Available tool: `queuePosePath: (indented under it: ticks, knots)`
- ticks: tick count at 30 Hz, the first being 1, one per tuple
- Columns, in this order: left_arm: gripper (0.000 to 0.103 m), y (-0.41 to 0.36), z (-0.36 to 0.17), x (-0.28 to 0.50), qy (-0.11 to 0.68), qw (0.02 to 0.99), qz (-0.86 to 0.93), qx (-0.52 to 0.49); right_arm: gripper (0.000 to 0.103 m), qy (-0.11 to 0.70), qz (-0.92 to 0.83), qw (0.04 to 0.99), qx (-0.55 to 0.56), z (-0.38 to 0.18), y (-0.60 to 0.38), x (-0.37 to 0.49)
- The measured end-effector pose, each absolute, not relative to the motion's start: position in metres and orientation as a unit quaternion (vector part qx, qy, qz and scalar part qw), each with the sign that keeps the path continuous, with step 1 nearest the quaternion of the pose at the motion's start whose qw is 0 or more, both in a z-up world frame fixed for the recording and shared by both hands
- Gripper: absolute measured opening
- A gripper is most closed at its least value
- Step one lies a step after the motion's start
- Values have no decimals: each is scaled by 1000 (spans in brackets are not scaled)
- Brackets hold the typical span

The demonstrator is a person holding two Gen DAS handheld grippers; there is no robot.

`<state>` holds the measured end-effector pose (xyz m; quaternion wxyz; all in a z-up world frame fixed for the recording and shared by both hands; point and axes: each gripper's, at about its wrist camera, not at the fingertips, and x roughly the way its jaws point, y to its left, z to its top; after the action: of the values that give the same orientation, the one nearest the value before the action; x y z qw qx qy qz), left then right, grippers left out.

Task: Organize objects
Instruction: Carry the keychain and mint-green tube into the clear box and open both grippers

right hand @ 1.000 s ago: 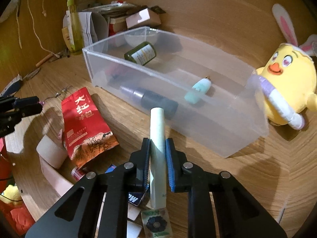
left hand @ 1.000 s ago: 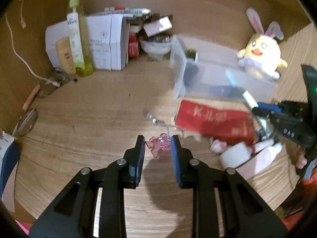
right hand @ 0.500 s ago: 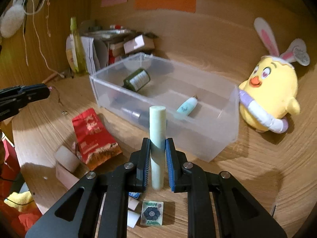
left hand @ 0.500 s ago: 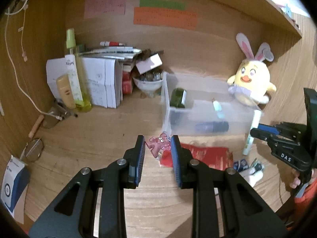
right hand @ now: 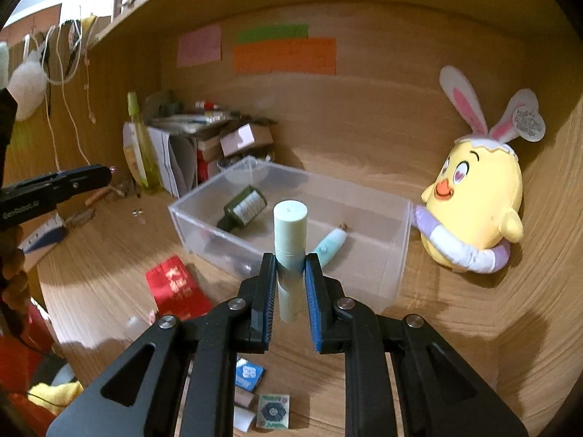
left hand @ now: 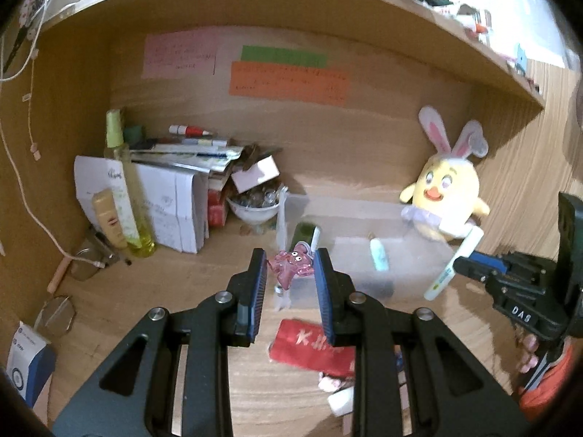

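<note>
Left gripper (left hand: 289,267) holds pink charm (left hand: 291,263); right gripper (right hand: 289,267) clamps pale green tube (right hand: 289,244) above clear bin (right hand: 395,273)

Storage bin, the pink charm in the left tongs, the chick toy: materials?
Storage bin: clear rigid plastic, slightly frosted; its contents show through the walls.
Pink charm: looks like translucent glossy plastic or resin; light passes through it. Which one is unclear.
Chick toy: soft plush fabric, matte and fuzzy, with stitched eyes and beak.
</note>
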<state>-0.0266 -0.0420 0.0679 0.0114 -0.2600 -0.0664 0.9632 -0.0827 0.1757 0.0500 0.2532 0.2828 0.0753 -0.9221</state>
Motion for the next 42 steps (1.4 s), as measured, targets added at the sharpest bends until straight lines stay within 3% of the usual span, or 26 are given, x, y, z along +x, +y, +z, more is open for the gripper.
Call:
queuePosePath:
  ticks: [19, 42]
  knots:
    - [26, -19, 100, -76, -45, 38, 968, -244, 14, 74, -941, 241, 225, 92, 181, -110]
    - [26, 1, 33, -160, -65, 99, 930, -347, 14, 114, -929, 174, 306, 42, 192, -166]
